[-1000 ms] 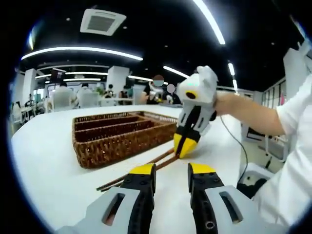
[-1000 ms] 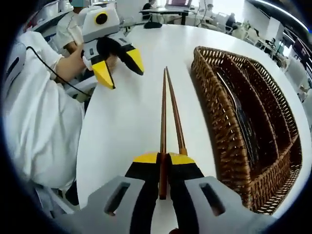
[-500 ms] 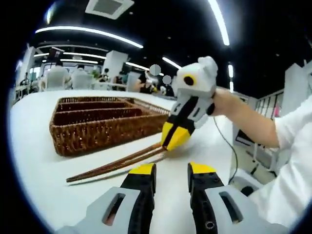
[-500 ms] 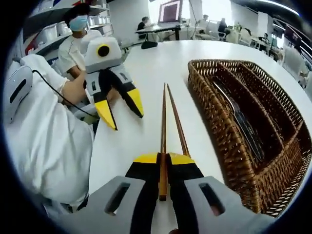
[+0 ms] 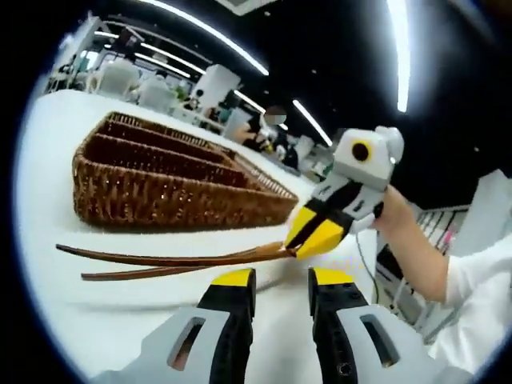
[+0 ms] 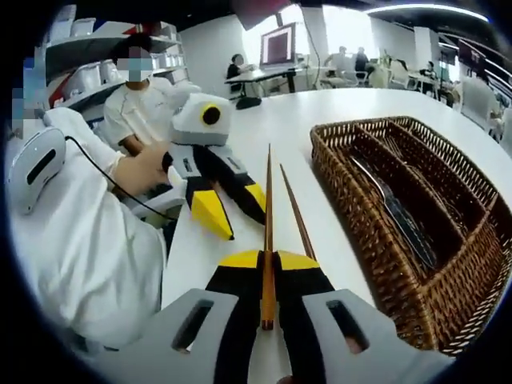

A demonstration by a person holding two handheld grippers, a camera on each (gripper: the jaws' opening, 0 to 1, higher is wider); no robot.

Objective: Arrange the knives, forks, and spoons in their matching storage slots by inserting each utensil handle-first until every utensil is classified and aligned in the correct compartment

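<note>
Wooden chopsticks (image 6: 269, 232) are pinched at one end in the right gripper (image 6: 269, 261), jaws pressed tight on them, and run alongside the wicker tray (image 6: 376, 240) just beside its long wall, above the white table (image 6: 320, 120). The left gripper (image 5: 280, 280) is spread with nothing between its jaws, near the chopsticks. Cutlery (image 6: 400, 220) lies in the tray's slots.

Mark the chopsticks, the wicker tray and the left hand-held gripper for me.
chopsticks (image 6: 268, 200), right gripper view, mid-shaft of the left stick
wicker tray (image 6: 364, 220), right gripper view, near side wall
left hand-held gripper (image 6: 232, 212), right gripper view, between its yellow tips
</note>
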